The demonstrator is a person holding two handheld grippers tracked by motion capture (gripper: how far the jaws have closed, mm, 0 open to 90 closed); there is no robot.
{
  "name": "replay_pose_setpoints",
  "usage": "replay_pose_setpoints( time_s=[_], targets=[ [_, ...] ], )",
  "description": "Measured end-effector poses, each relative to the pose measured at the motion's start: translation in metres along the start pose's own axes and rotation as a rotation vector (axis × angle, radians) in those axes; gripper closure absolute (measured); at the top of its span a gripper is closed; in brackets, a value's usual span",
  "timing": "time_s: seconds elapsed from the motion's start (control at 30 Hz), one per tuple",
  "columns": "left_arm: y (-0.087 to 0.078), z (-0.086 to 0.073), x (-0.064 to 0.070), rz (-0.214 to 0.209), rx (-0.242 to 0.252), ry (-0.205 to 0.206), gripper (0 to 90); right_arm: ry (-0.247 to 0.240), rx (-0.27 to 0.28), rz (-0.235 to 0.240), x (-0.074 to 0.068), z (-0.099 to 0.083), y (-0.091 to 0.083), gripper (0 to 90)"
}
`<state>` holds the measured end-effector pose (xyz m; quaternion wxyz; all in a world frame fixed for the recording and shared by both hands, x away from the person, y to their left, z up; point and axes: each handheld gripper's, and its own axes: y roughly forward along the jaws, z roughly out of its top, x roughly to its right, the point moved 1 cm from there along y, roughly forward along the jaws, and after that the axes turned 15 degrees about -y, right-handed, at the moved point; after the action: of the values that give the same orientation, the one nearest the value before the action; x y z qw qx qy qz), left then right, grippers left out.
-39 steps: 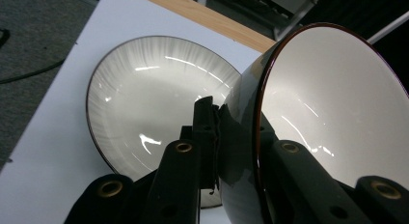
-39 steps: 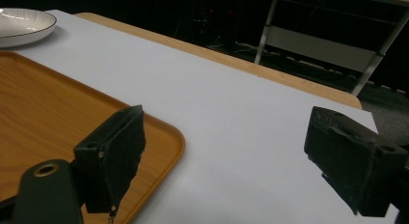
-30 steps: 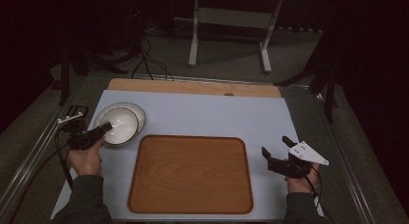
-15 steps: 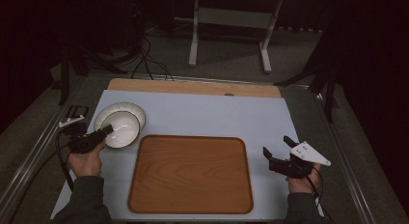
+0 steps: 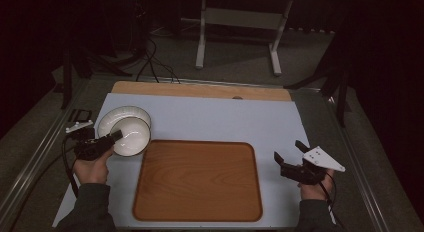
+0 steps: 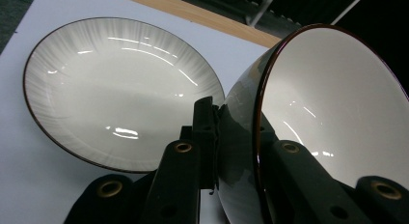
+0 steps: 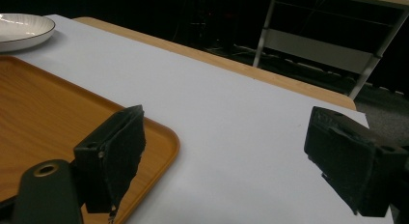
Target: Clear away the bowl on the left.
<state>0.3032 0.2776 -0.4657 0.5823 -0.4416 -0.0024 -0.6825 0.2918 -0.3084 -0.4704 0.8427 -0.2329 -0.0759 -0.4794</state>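
At the left of the high view, the left gripper [image 5: 116,137] was clamped on the near rim of a white bowl [image 5: 132,136], one jaw inside and one outside the wall. The bowl sat lifted and tilted, overlapping the lower right edge of a shallow white plate [image 5: 120,115] in the upper left of the pale mat [image 5: 210,117]. In the left gripper view the bowl [image 6: 333,103] filled the right side, glossy, thin-walled and round with a dark brown rim line, while the plate [image 6: 115,89] lay at the left, glazed with fine radial streaks and a dark edge.

The likely trouble was the grip itself: a smooth glazed wall pinched at one point could slide or swing in the jaws, and a tilted bowl might knock the plate's edge or drop onto the mat. A quick swing towards the tray would make that worse.

In the centre lay the wooden tray [image 5: 197,179], a rounded rectangle with a raised lip and warm grain, bare. At the lower right, the right gripper [image 5: 290,157] hung released, its jaws spread wide over the mat just beside the tray's right edge; its black padded fingers [image 7: 113,151] looked rough and matte.
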Motion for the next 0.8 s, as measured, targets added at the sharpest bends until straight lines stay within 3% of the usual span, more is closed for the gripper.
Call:
replay_pose_setpoints(
  time_s=[0.8],
  targets=[
    [0.003,-0.008,0.022,-0.069,-0.043,0.067,80.7,-0.002,0.000,0.001,0.001,0.000,0.000,14.0]
  ],
)
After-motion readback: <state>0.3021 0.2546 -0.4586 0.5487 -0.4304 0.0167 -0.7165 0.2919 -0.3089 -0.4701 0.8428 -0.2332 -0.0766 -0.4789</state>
